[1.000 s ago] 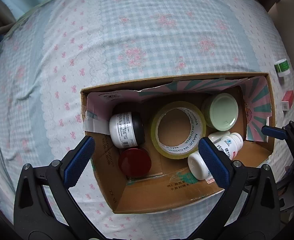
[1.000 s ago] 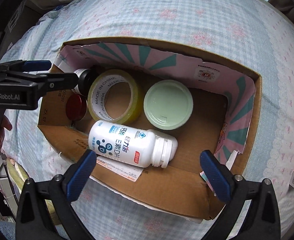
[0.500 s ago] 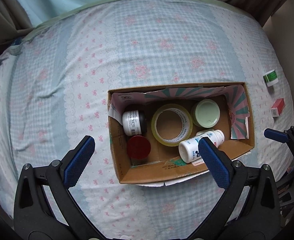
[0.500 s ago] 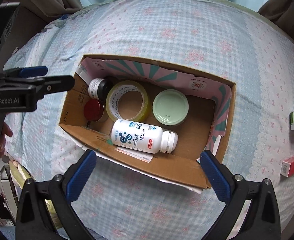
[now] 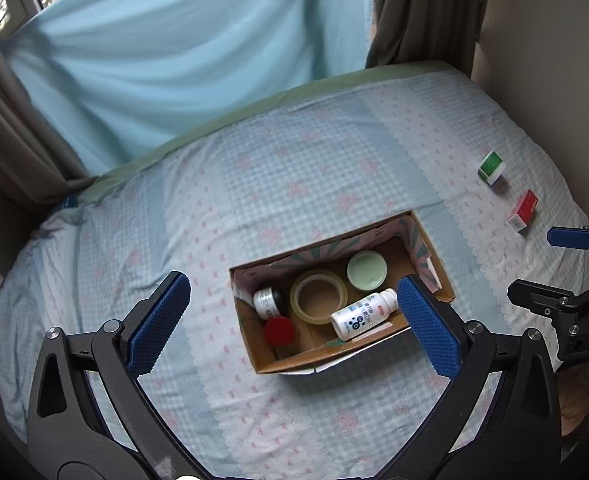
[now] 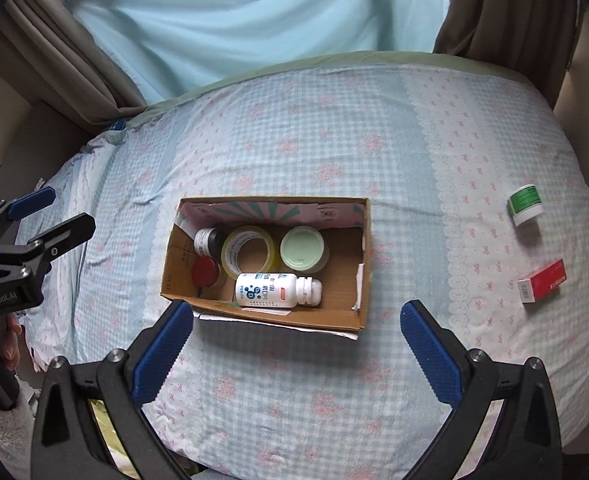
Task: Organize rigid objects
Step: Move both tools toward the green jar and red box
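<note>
Since both cameras now take in the whole bed, the scene is set out as follows:

Change: both grippers have been drawn up and back from the cardboard box [image 6: 364, 264]; a second ago the box filled each view, and now it is seen small, well ahead of the fingertips.

Left gripper [image 5: 290, 322]: jaws spread wide, nothing held; the box is seen ahead between its blue pads [image 5: 156, 322].

Right gripper [image 6: 294, 354]: jaws spread wide, nothing held; the box lies just ahead, slightly to its left.

Box contents: a white pill bottle [image 6: 276, 289] lying on its side nearest the right gripper, a roll of yellowish tape [image 6: 248, 250], a jar with a pale green lid [image 6: 302, 248], a red-capped jar [image 6: 205, 271] and a dark bottle with a white label [image 6: 208, 240]; none of these appears shifted by the retreat.

Still outside: a small green-and-white jar [image 6: 526, 204] and a red-and-white carton [image 6: 542, 282] lie on the checked bedsheet [image 6: 294, 152], well apart from the box, ahead and to the right of the right gripper.

Meaning for the task: the placing of the pill bottle is judged finished, and roughly two items are left to be gathered.

Next move, as judged: the carton, being nearer the right gripper, is likely to be fetched first; free floor remains at the right end of the box.
</note>
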The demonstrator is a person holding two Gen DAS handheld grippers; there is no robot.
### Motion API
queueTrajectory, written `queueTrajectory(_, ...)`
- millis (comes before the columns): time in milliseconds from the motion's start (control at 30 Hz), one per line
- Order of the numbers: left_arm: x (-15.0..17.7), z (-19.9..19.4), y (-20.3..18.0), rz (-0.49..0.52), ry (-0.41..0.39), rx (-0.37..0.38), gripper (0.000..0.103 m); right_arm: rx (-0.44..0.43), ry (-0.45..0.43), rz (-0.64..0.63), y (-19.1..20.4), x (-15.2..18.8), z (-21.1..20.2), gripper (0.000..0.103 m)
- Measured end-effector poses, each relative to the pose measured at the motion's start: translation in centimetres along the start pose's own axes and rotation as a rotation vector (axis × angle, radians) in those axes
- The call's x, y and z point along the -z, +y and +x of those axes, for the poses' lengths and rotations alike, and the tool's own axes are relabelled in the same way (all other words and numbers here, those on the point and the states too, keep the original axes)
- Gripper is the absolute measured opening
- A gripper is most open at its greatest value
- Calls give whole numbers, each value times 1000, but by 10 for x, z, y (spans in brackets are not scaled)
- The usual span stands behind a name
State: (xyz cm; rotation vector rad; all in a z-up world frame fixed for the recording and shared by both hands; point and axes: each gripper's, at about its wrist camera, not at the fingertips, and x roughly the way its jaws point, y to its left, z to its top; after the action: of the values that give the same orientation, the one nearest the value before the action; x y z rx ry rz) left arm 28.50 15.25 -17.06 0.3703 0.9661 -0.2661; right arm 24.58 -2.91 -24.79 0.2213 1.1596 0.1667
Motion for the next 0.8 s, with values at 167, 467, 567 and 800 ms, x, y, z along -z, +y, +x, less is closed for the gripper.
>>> queueTrajectory(167, -41, -13, -61, 140, -73, 42, 103, 114, -56, 105, -43, 9, -45, 103)
queueTrajectory(467, -106, 27, -185, 351, -81, 116, 103, 306, -126, 291, -152, 16, -88, 103)
queueTrajectory(567, -127, 49, -227, 420, -71, 162, 103, 308, -105, 388, -196, 17, -88, 103)
queueTrajectory(800, -170, 124, -328, 587, 11, 245, 103, 288, -96, 618, -282, 24, -61, 103)
